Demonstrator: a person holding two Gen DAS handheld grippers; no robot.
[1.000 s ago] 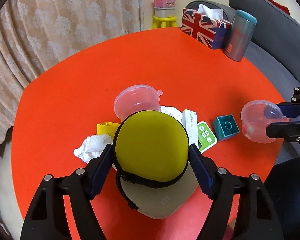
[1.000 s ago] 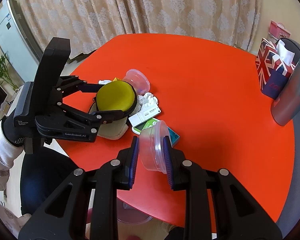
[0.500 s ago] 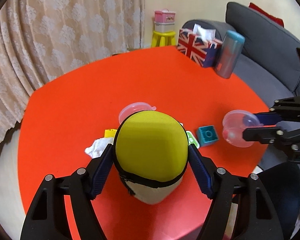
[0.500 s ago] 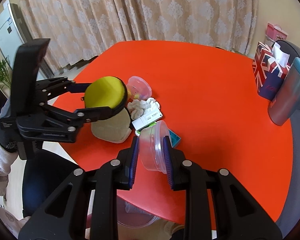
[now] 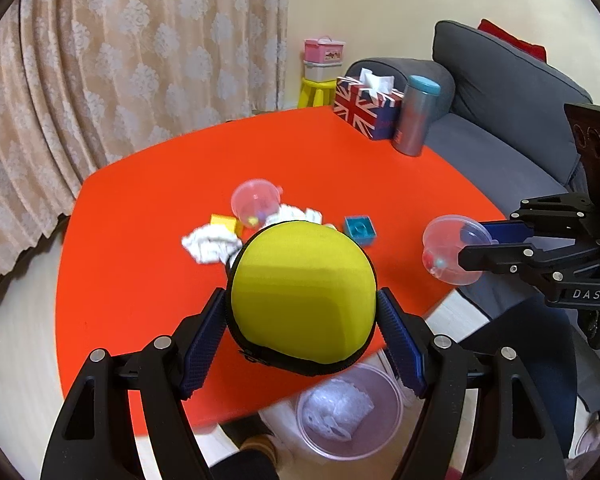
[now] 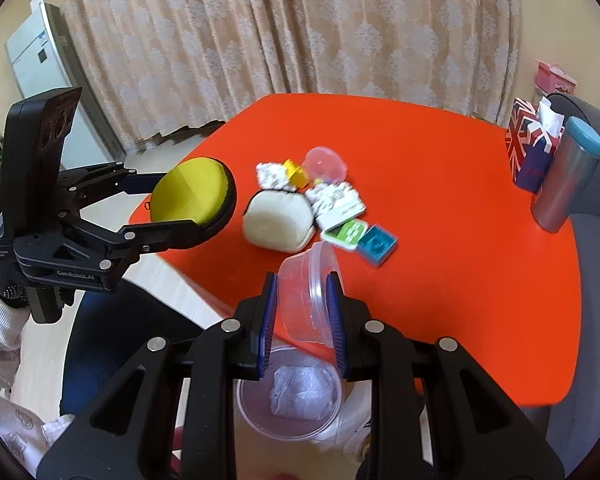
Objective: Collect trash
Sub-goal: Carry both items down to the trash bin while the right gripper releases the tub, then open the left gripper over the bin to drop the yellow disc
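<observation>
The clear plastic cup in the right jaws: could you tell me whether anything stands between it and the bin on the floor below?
Nothing visible does. The clear plastic cup, clamped in the right gripper, hangs past the table's near edge, and the bin with its crumpled wrap lies open right beneath it.

The left tongs (image 6: 196,204) carry the marking "GenRobot.AI" on the body. The right tongs (image 5: 476,240) show the letters "DAS" on the housing.
</observation>
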